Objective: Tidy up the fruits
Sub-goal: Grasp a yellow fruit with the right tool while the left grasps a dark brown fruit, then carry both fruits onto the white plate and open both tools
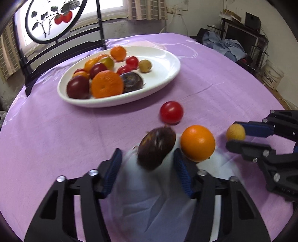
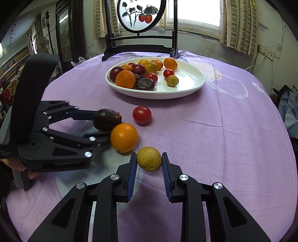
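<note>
The left tool (image 1: 147,156) is clamped around a dark brown fruit (image 1: 156,149) beside an orange (image 1: 197,143) on the purple tabletop (image 1: 55,139). The right tool (image 2: 149,162) grips a small yellow fruit (image 2: 149,158). A cherry tomato (image 2: 142,114) lies between them and the white plate (image 2: 193,87) of fruit.

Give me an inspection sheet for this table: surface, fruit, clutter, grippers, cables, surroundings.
Surface: round table under purple cloth.
Job's things: white plate with mixed fruit; loose red tomato, orange.
Clutter: nothing seen.
Grippers: left gripper around dark brown fruit, contact unclear; right gripper shut on yellow fruit.
Cables: white wall cord.
Surroundings: painted round screen, window, piled clothes.
</note>
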A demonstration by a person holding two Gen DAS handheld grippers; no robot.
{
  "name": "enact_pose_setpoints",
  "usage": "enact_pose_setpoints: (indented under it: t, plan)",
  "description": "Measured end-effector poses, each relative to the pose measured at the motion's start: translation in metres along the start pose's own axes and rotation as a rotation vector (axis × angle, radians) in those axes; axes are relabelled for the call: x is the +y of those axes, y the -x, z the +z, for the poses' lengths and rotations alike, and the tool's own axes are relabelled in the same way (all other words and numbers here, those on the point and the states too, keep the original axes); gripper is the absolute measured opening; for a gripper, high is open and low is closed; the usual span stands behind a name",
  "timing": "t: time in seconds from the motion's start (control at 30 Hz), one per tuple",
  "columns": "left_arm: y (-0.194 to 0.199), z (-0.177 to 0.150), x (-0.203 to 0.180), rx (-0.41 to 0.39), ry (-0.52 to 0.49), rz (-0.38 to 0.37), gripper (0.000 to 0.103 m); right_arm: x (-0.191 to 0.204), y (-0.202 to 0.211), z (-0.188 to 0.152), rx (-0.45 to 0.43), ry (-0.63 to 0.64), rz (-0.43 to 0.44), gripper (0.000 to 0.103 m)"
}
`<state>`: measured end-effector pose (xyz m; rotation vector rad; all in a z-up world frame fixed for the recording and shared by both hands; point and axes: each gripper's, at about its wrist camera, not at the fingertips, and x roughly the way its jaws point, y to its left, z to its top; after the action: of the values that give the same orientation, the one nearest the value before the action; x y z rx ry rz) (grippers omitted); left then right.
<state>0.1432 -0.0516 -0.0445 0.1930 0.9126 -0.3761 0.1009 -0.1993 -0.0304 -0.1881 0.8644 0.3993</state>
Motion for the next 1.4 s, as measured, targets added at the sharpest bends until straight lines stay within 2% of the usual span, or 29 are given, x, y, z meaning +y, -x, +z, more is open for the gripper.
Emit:
enact_pose_setpoints:
  t: [0.07,0.23,0.43,0.73,0.87,1.07,1.4]
  plan:
    - [-0.001,0.003,-0.004,0.000,-0.001,-0.010,0.034,-0.001,-0.001,0.000,0.001,-0.003,-0.003,0.027]
    - [0.006,0.001,-0.001,0.009,0.027,-0.012,0.033,-0.003,-0.001,0.000,-0.001,-0.009,-0.007,0.027]
    - [0.039,0.000,0.013,-0.047,0.079,-0.014,0.033,-0.004,0.010,0.005,-0.049,-0.030,-0.020,0.027]
    - [0.074,0.044,0.031,-0.163,0.125,0.014,0.033,-0.006,0.027,0.045,-0.157,0.003,-0.058,0.027]
    - [0.067,0.070,0.042,-0.179,0.179,0.015,0.033,-0.009,0.020,0.071,-0.184,0.018,-0.065,0.027]
    - [0.035,0.098,0.058,-0.147,0.251,0.031,0.033,-0.014,-0.012,0.103,-0.162,0.006,-0.063,0.027]
    - [-0.007,0.111,0.085,-0.088,0.349,0.047,0.033,-0.019,-0.065,0.122,-0.092,-0.019,-0.059,0.028]
